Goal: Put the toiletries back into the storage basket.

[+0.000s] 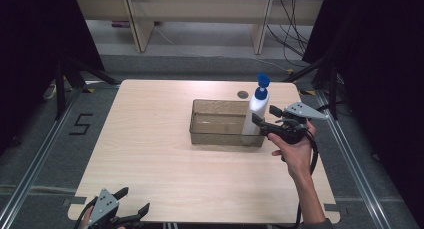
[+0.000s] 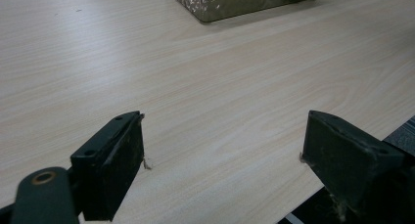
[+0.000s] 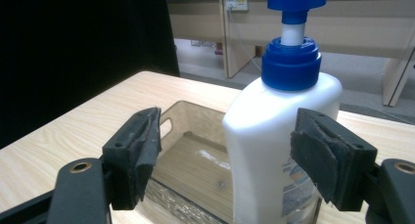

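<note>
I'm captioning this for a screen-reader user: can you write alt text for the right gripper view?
A white pump bottle with a blue pump top stands upright in a clear brown plastic bin, between the open black jaws of the right tool, nearer the right-hand one. The bin sits on a light wooden table.

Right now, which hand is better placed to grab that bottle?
Right. The right gripper is open at the bottle in the tray, jaws either side. The left gripper sits open at the table's near edge.
</note>
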`<state>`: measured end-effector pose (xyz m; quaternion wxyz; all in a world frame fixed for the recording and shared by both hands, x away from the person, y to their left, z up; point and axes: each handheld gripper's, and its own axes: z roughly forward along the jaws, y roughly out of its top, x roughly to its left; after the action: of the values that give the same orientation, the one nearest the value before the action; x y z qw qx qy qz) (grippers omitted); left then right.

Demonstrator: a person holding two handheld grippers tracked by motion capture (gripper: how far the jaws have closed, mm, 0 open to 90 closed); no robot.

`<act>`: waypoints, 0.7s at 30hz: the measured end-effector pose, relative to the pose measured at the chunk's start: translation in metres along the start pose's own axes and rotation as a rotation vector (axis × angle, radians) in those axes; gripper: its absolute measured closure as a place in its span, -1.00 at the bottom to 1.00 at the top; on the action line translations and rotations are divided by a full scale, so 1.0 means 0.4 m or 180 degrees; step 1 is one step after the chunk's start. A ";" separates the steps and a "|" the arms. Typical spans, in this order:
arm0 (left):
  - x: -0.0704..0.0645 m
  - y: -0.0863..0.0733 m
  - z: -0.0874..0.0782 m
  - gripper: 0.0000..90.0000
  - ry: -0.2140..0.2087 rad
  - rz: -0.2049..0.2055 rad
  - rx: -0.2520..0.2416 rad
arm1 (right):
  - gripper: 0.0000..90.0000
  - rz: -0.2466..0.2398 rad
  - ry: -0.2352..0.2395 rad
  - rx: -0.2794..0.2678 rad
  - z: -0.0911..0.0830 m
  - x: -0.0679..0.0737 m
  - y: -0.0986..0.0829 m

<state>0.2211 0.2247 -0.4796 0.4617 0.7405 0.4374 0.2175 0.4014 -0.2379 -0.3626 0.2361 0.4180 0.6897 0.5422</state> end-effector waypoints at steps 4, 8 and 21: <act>-0.003 0.000 -0.002 -0.67 0.0003 -0.0005 0.0000 | -0.39 0.0003 0.0026 -0.0019 -0.001 0.005 -0.001; -0.003 -0.001 -0.001 -0.67 -0.0023 -0.0018 -0.0051 | -0.39 -0.0027 0.0021 -0.0012 -0.003 0.010 -0.004; -0.003 -0.001 -0.002 -0.67 0.0000 -0.0009 -0.0040 | -0.41 -0.0029 0.0042 -0.0026 -0.018 0.017 -0.013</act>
<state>0.2195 0.2242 -0.4796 0.4667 0.7369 0.4371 0.2195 0.3905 -0.2366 -0.3646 0.2356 0.4103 0.6909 0.5466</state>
